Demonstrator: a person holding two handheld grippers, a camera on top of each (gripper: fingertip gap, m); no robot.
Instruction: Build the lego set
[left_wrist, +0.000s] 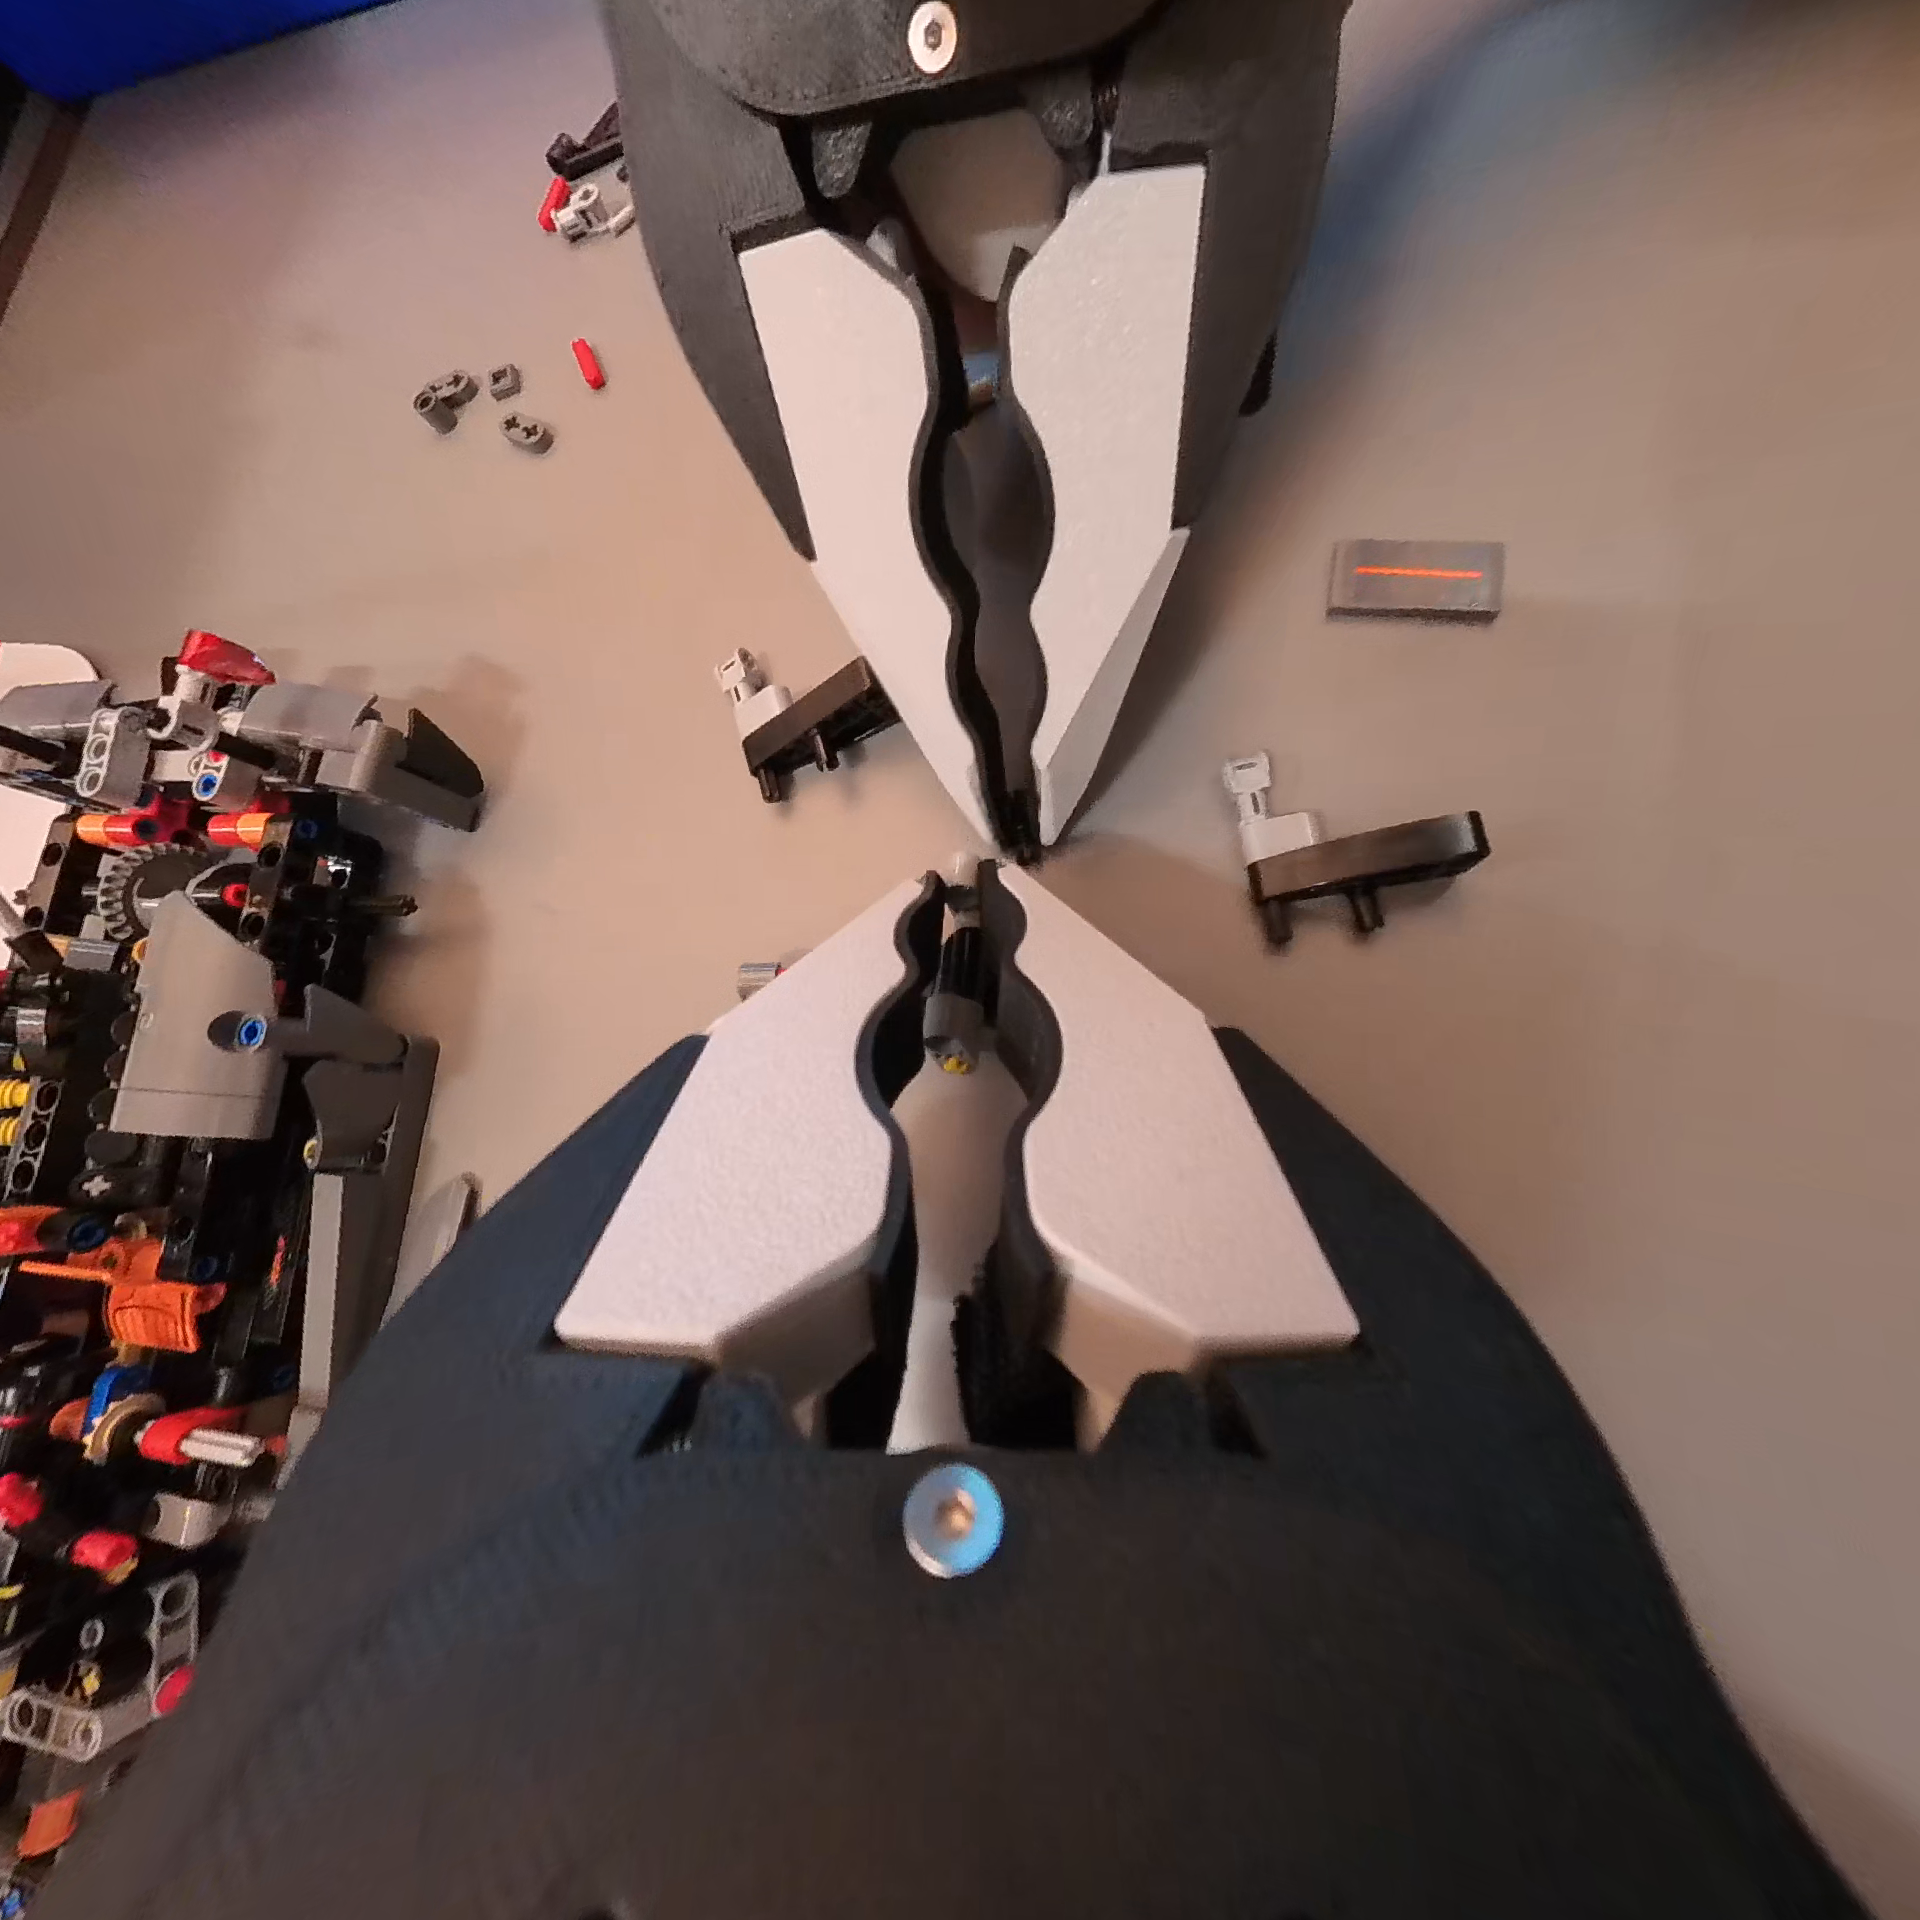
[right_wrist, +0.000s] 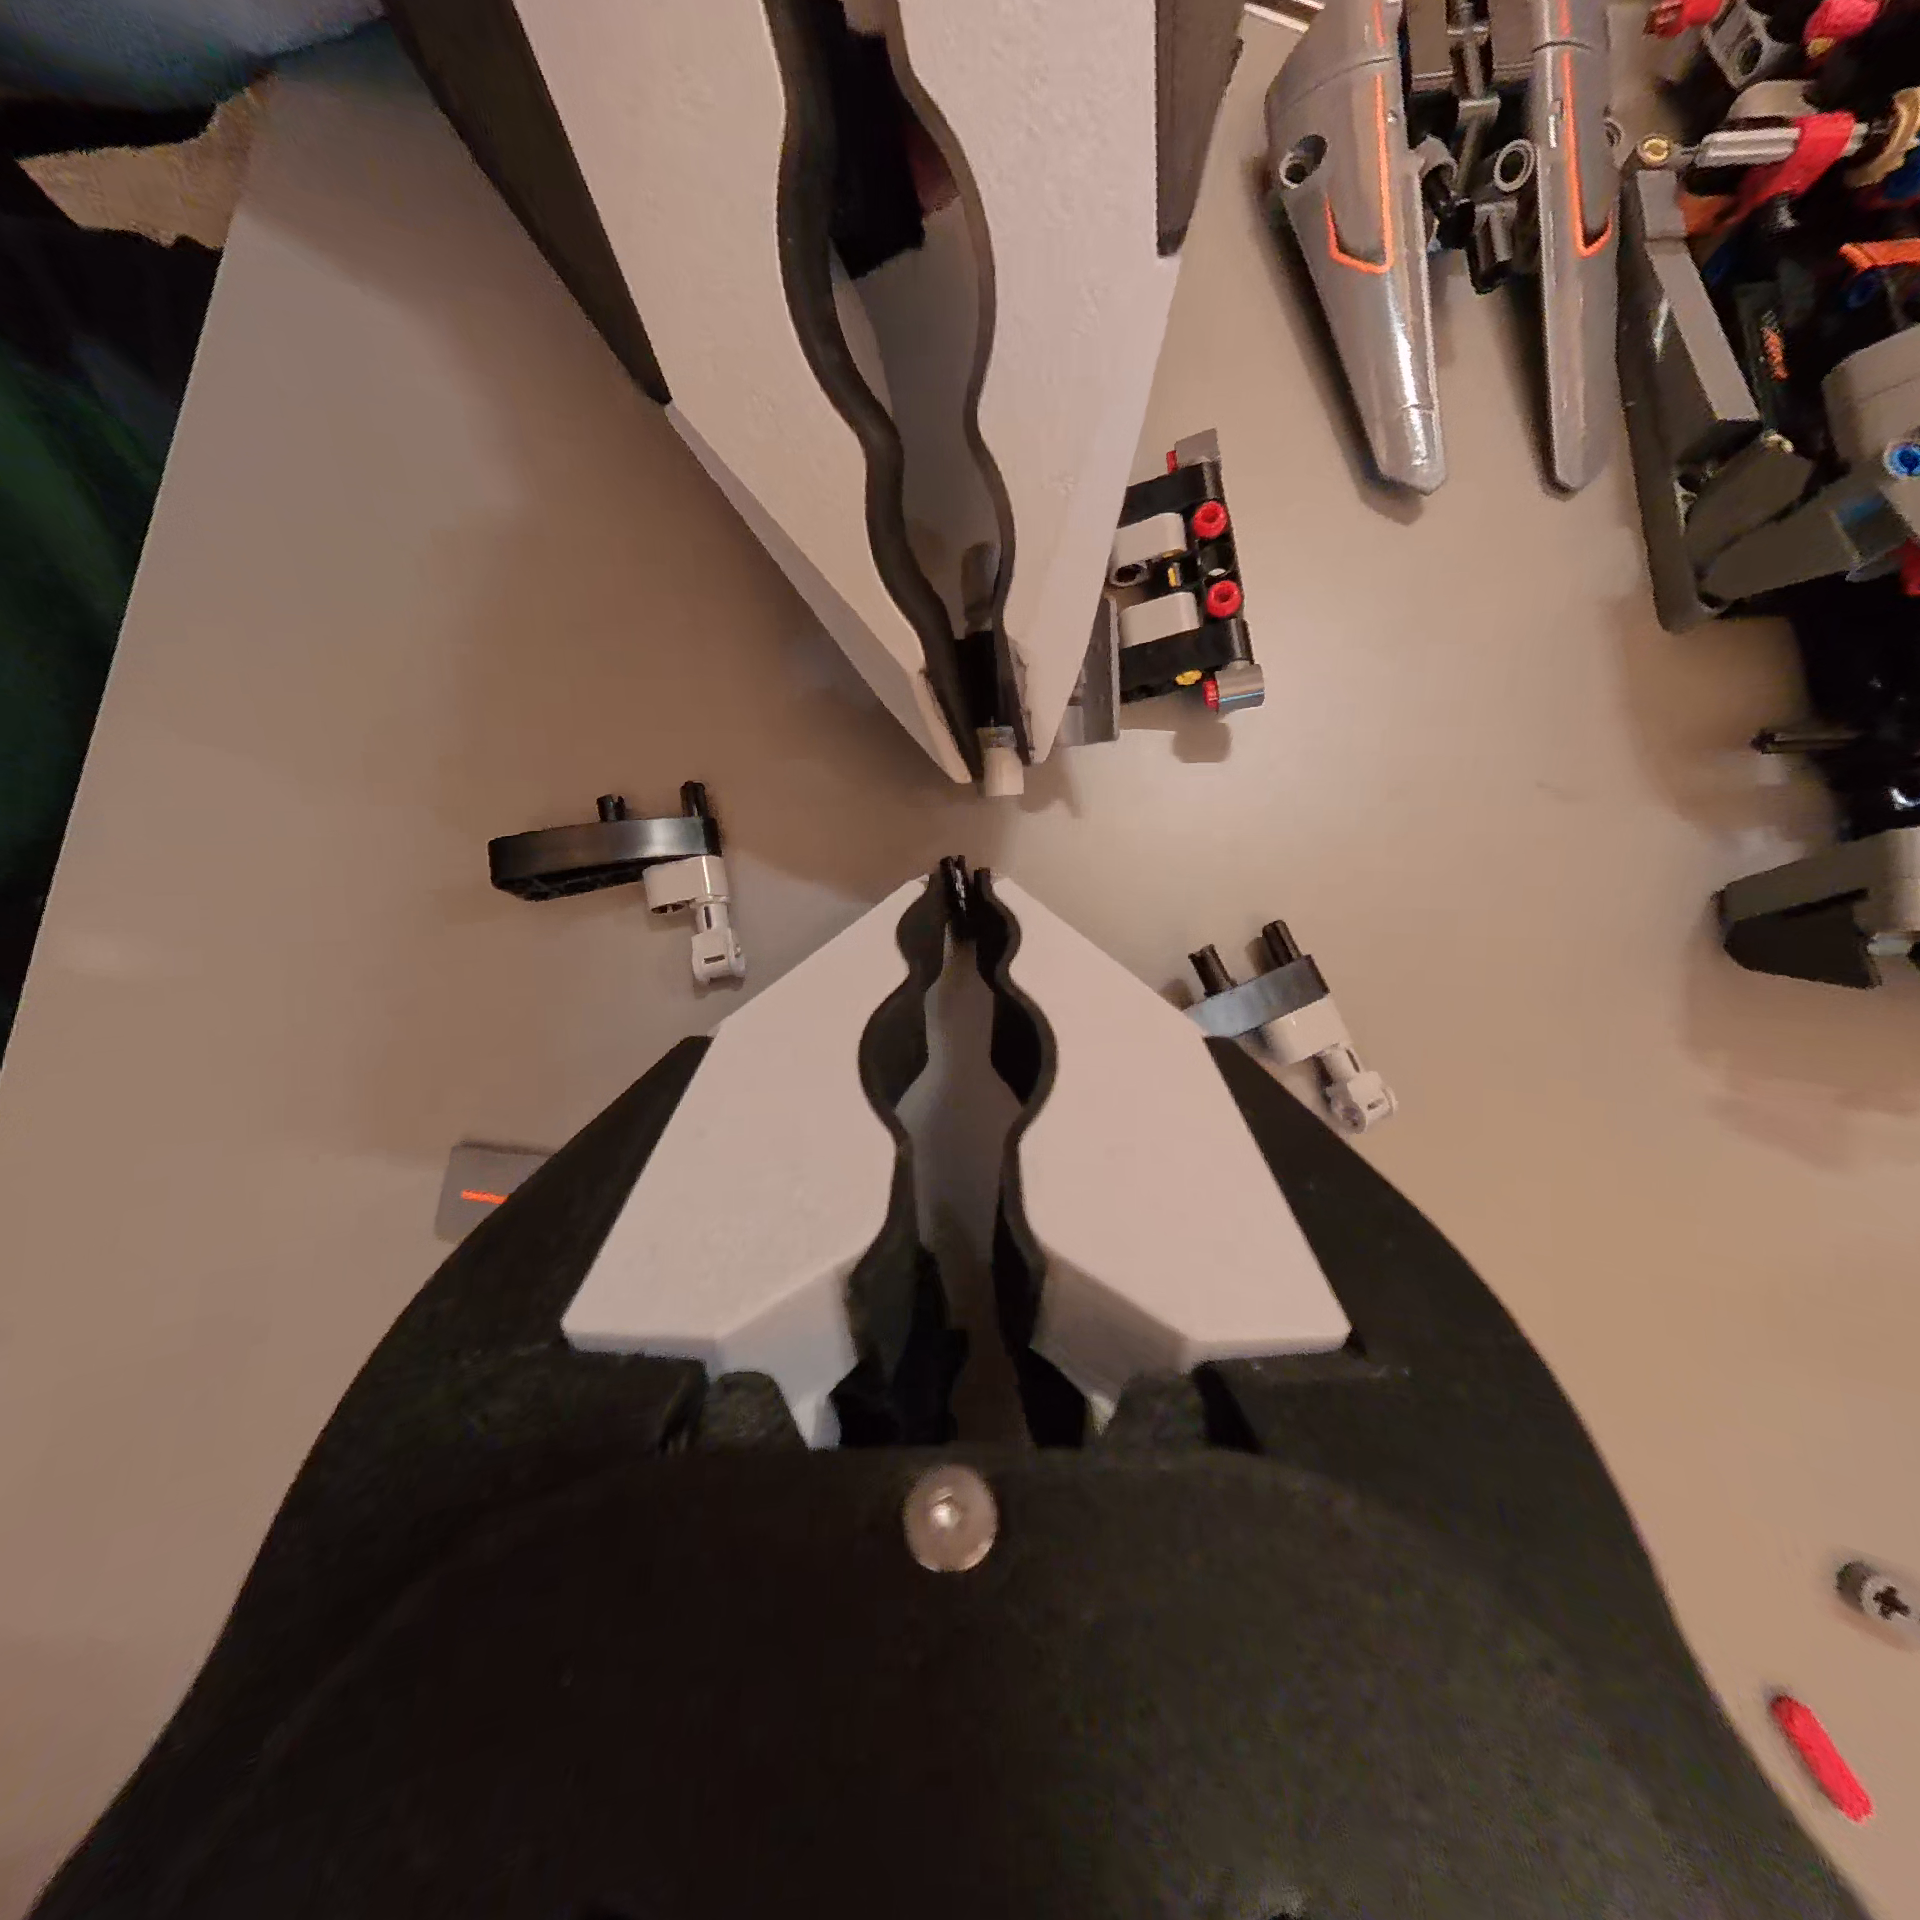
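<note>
In the left wrist view my left gripper (left_wrist: 961, 883) is shut on a slim black and grey rod piece (left_wrist: 954, 1003) with a pale tip poking out between the fingertips. My right gripper (left_wrist: 1023, 831) comes in from the top, tip to tip with it, shut on a small black pin (left_wrist: 1020, 821). In the right wrist view my right gripper (right_wrist: 961, 891) holds the black pin (right_wrist: 958, 883), and the left gripper (right_wrist: 992, 764) faces it with the rod's pale tip (right_wrist: 997, 771). A small gap separates pin and tip. The partly built car model (left_wrist: 187, 1039) lies at the left.
Two black beam sub-assemblies with grey connectors (left_wrist: 810, 717) (left_wrist: 1351, 852) lie beside the grippers on the beige table (left_wrist: 1558, 1039). A grey tile with an orange line (left_wrist: 1418, 580), loose grey bits (left_wrist: 483, 400), a red piece (left_wrist: 589, 364) and a small black-grey assembly (right_wrist: 1184, 592) lie around. Both grippers' tips are close together, under 4 cm apart.
</note>
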